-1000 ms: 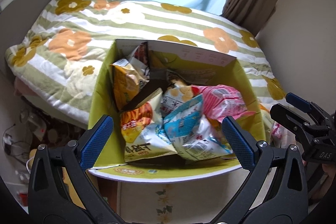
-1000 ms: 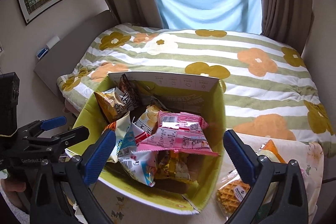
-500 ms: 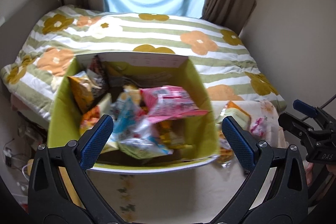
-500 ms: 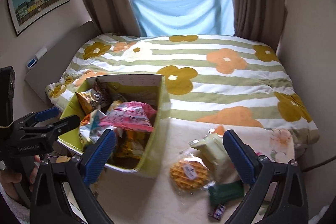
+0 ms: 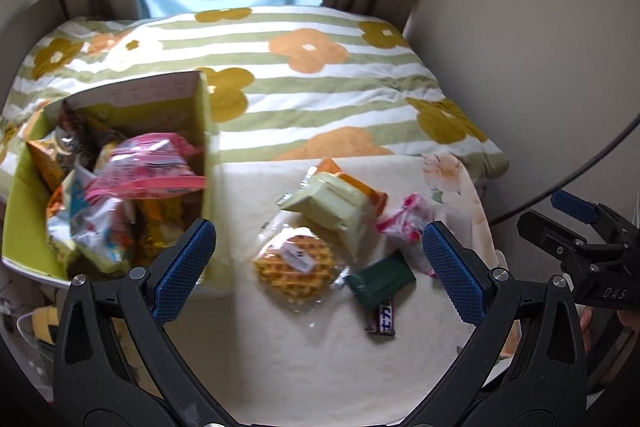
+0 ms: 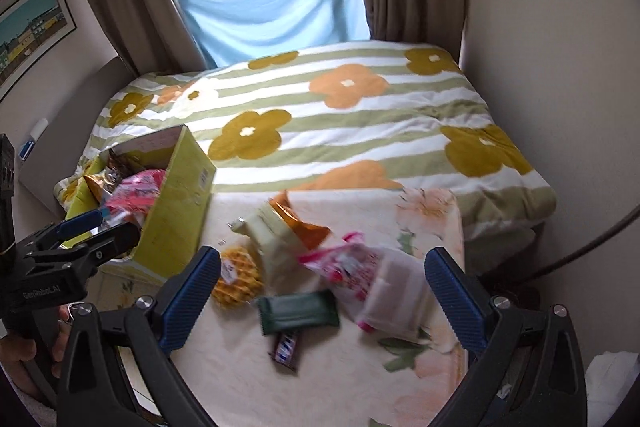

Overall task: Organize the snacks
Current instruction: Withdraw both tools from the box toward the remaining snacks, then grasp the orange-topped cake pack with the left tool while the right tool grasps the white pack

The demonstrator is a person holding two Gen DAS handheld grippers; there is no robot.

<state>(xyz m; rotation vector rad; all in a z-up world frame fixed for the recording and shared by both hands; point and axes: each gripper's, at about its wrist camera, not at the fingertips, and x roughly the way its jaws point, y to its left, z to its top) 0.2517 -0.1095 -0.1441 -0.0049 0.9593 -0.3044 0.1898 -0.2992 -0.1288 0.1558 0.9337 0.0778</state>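
Note:
A yellow-green box full of snack bags stands at the table's left, a pink bag on top. Loose snacks lie to its right: a wrapped waffle, a pale green bag over an orange one, a pink-and-white bag, a dark green bar and a small chocolate bar. My left gripper is open above the waffle. My right gripper is open above the green bar. Neither holds anything.
The table has a cream floral cloth and butts against a bed with a striped flower quilt. Walls close in on the right. Curtains and a blue sheet hang behind. A dark cable runs at the right.
Both views have swung right, from the box to the loose snacks on the cloth. Both grippers stay open and empty.

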